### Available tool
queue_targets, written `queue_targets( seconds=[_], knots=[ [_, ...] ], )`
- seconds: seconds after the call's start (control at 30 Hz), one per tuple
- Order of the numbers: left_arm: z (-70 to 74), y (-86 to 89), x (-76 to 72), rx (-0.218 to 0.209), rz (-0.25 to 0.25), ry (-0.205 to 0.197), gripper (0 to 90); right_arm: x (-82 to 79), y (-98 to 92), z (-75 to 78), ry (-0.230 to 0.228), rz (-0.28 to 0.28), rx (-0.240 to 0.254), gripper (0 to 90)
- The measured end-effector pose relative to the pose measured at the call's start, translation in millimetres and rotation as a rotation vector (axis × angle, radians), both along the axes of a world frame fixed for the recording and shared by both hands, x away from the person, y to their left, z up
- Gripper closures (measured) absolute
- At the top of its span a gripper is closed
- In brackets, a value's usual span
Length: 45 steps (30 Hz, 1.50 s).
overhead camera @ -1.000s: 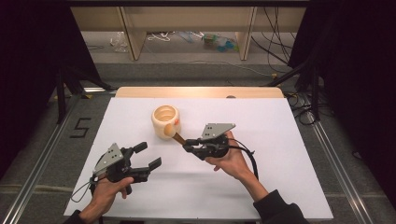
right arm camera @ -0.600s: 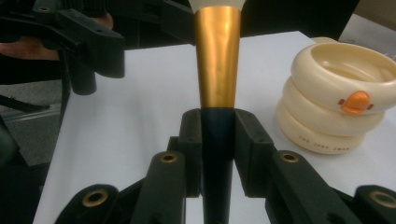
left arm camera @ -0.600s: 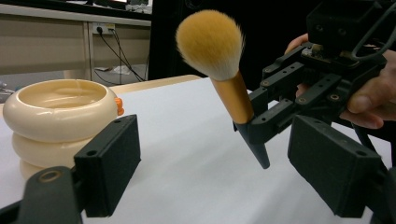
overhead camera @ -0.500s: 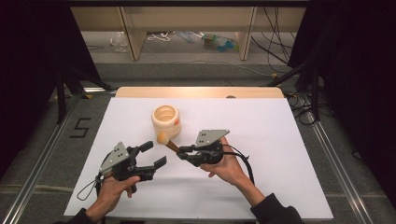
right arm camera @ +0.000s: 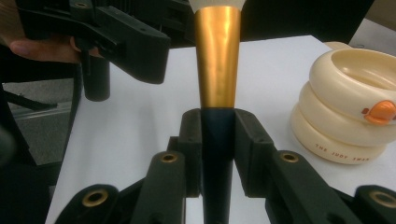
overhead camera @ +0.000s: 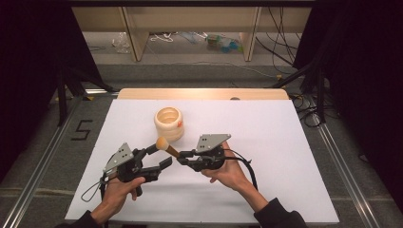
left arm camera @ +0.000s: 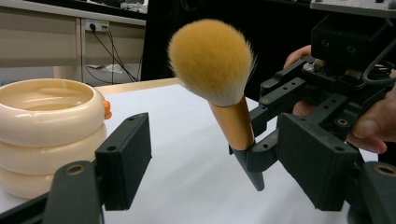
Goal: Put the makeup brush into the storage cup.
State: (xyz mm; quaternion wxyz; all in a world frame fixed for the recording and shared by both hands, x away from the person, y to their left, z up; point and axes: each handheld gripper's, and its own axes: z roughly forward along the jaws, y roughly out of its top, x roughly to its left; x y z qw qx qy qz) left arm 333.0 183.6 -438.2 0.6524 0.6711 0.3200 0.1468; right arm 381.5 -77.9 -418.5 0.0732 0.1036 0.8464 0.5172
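Makeup brush (left arm camera: 219, 88) with fluffy orange bristles, gold ferrule and dark tapered handle: we note it clamped by the handle in the right gripper (right arm camera: 217, 135), whose two black jaws press flat on either side of the dark handle just below the gold part. Seen from above, the right gripper (overhead camera: 186, 158) holds the brush tilted, bristle head up and away from it, toward our left gripper (overhead camera: 159, 156). Left gripper jaws stand apart and have just been closing; in the left gripper view the bristle head and ferrule sit between its two black pads (left arm camera: 125, 158), touching neither that we can see. Cream ribbed plastic pot (overhead camera: 169, 123) with a small orange knob sits on the white table sheet (overhead camera: 266, 128) just beyond both grippers, apart from the brush. We see a bare hand under each gripper
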Motion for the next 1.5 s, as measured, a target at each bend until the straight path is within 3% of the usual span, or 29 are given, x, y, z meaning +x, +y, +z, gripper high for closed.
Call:
queue_targets(
  seconds=[0.8,1.5],
  knots=[
    [-0.1,-3.7,2.9,-0.035,-0.040,0.031,45.0,-6.6,9.4,-1.6,-0.010,0.032,0.008,74.3],
    [0.0,-3.7,2.7,-0.051,-0.079,0.029,59.5,-9.9,13.6,-1.5,-0.015,0.047,0.023,74.3]
  ],
)
